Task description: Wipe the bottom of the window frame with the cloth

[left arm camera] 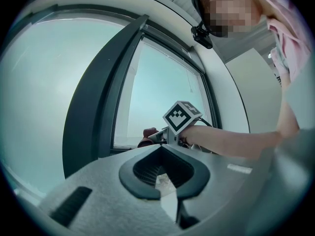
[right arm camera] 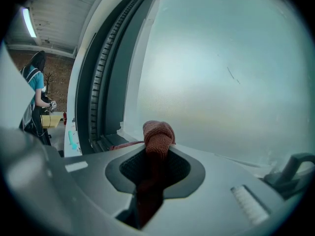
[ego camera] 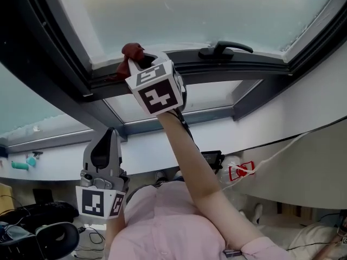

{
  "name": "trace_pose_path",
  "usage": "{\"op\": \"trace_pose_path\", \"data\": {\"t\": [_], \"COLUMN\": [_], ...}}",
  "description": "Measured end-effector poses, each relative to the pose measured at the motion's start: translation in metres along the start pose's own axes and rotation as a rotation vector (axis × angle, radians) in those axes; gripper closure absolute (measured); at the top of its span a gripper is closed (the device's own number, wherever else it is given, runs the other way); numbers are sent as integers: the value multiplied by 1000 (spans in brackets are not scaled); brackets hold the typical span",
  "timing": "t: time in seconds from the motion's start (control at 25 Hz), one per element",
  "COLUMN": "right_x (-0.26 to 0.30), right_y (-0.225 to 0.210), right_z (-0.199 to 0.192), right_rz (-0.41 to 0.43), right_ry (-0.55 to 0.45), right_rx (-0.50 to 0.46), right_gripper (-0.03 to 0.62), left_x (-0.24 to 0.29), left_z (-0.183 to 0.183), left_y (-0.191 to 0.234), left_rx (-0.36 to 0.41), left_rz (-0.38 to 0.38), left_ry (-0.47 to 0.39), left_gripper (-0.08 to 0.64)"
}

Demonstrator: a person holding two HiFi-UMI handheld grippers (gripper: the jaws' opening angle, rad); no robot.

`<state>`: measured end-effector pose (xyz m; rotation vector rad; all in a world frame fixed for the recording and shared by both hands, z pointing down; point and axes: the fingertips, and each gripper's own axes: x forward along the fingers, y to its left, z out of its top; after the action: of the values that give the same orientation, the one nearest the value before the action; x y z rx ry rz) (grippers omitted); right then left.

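A dark red cloth (ego camera: 132,52) is pressed against the dark bottom rail of the window frame (ego camera: 238,68), just below the frosted pane. My right gripper (ego camera: 138,64) is raised to the rail and is shut on the cloth. In the right gripper view the cloth (right arm camera: 158,134) bulges out between the jaws, and a strip of it trails left along the frame. My left gripper (ego camera: 104,140) hangs low at the left, jaws together and holding nothing. In the left gripper view the right gripper (left arm camera: 157,137) and the cloth (left arm camera: 146,134) show at the rail.
A black window handle (ego camera: 225,50) sits on the rail just right of the cloth. A dark upright post (left arm camera: 106,87) splits the panes. A teal object (ego camera: 20,166) lies on the lower sill. A person (right arm camera: 34,97) stands far off to the left.
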<state>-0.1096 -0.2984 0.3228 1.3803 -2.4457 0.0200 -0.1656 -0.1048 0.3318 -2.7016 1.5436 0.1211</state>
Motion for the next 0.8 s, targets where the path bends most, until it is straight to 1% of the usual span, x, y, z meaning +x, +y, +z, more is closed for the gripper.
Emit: {"op": "trace_pose_path", "data": {"t": [0.8], "right_x": [-11], "right_y": [-23], "right_z": [-9], "right_rz": [-28], "right_ry": [8], "right_rx": [43], "right_gripper": [512], "left_x": [5], "left_z": [4], "left_y": [-12], "left_rx": [5], "left_rz": [-22], "left_ry": [-12], "left_gripper": [567]}}
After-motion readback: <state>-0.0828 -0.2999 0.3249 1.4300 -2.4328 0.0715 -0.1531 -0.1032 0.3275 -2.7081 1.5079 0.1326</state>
